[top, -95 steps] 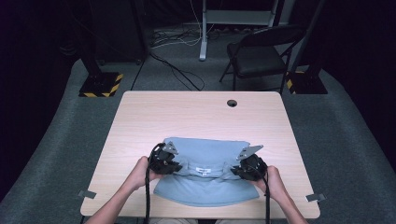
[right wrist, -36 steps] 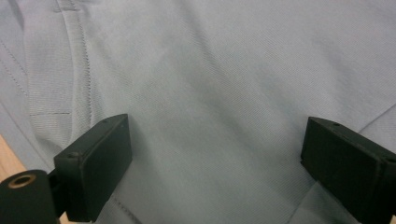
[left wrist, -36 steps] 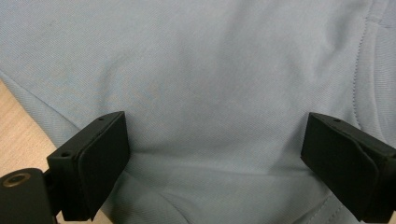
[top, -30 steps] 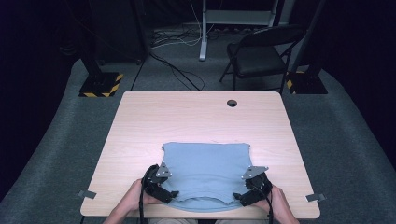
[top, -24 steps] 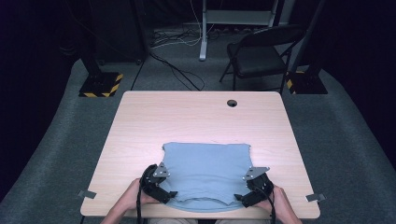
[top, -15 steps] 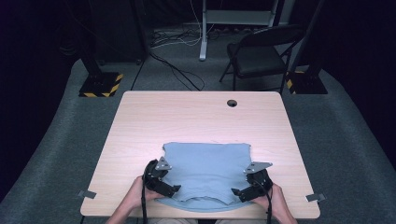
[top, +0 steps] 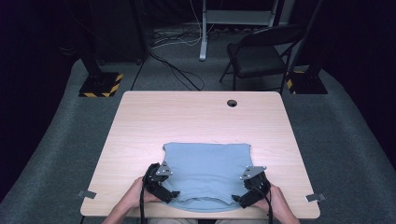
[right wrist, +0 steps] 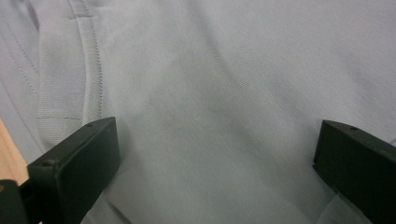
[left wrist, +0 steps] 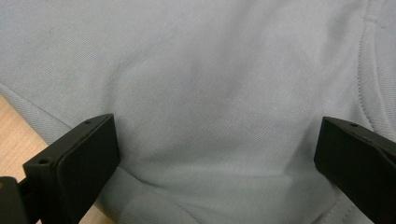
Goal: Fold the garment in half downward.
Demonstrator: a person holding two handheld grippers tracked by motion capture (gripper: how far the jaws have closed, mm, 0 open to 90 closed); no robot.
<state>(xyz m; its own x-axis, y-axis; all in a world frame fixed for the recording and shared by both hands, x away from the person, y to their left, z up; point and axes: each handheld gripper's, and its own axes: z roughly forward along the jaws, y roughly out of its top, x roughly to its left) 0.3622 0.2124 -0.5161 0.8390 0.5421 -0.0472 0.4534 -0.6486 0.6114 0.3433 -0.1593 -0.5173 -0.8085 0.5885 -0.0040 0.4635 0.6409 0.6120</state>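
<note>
Dark room w/ grey carpet is sitting behind the light wood table (top: 196, 116), and a folding chair (top: 261, 56) is standing well past the far edge. I'm holding a hand-held gripper in each hand at the near edge: left hand-held gripper (top: 164, 192) and right hand-held gripper (top: 240, 199), both w/ jaws spread wide, having just been opening, nothing pinched. The light blue shirt (top: 205, 175) is lying folded flat right under and ahead of both, between them; in the left gripper view the cloth (left wrist: 210, 93) is running between my jaws but not squeezed, same in the right gripper view (right wrist: 224, 93).

Risks, as I'm judging it: the near hem is hanging at the table edge, so if I'm pulling back w/ a jaw tip snagging the knit, the fold is prob. dragging open or sliding off toward me. The collar seam by my right jaws could catch too. If I'm re-gripping, I might be pinching just the top layer & peeling it, since layers are lying loose.
</note>
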